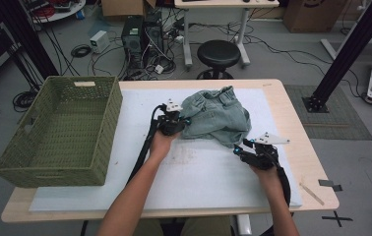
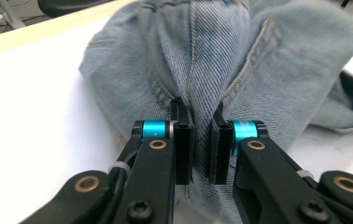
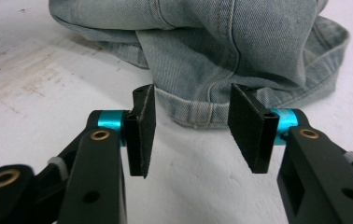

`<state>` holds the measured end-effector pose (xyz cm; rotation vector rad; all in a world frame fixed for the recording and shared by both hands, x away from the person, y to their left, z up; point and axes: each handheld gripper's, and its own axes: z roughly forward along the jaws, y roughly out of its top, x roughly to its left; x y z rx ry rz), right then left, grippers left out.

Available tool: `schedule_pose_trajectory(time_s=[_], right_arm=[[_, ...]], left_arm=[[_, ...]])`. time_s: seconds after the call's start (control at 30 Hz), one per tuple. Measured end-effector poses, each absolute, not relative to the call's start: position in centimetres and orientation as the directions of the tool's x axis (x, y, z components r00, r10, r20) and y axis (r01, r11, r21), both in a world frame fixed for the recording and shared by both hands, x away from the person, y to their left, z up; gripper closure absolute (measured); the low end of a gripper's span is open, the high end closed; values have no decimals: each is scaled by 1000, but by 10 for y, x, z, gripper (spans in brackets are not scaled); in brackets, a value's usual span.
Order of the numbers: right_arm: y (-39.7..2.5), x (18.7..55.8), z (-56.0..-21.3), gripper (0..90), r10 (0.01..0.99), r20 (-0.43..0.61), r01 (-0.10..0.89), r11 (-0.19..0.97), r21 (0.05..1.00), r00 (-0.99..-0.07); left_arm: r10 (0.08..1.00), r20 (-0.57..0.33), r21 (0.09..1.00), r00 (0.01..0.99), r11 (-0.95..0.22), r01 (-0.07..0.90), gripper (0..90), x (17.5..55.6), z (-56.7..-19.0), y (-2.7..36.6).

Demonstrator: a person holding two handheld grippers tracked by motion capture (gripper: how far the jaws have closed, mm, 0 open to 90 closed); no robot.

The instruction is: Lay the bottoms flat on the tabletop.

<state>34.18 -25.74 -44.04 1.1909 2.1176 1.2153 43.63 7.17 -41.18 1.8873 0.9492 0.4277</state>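
A crumpled pair of light blue denim shorts [image 1: 216, 115] lies on the white mat [image 1: 199, 172] at the table's far middle. My left gripper [image 1: 184, 121] is at the garment's left edge. In the left gripper view my left gripper [image 2: 198, 116] is shut on a raised fold of the denim [image 2: 258, 56] along a seam. My right gripper [image 1: 236, 147] sits at the garment's near right corner. In the right gripper view my right gripper [image 3: 192, 95] is open, and the stitched hem [image 3: 195, 114] of the shorts [image 3: 212, 42] lies on the mat just beyond the gap.
A large green woven basket [image 1: 106, 137] stands on the table's left side. The wooden table's right edge [image 1: 317, 167] lies just right of the right hand. A black stool [image 1: 218, 51] and cables are on the floor beyond the far edge.
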Motion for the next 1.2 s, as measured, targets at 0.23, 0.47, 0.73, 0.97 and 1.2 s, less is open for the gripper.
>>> schedule_pose_trajectory(time_s=[0.23,0.47,0.73,0.97,1.2], right_arm=[[-228,354,-440,578,799,46,467,303,830,-599],[-205,357,-446,595,741,44,462,369,807,-670],[-183,357,-448,704,679,5,438,467,768,-734],[-174,353,-450,884,635,-35,409,537,738,-772],[-176,352,-443,693,645,47,417,435,798,-762]], left_arm=[[768,-120,895,629,-190,403,834,414,-406,107],[766,-147,915,625,-135,380,835,402,-395,127],[751,-180,921,635,-98,377,836,398,-389,133],[747,-200,914,634,-91,396,836,405,-390,130],[747,-215,904,629,-91,417,835,411,-395,130]])
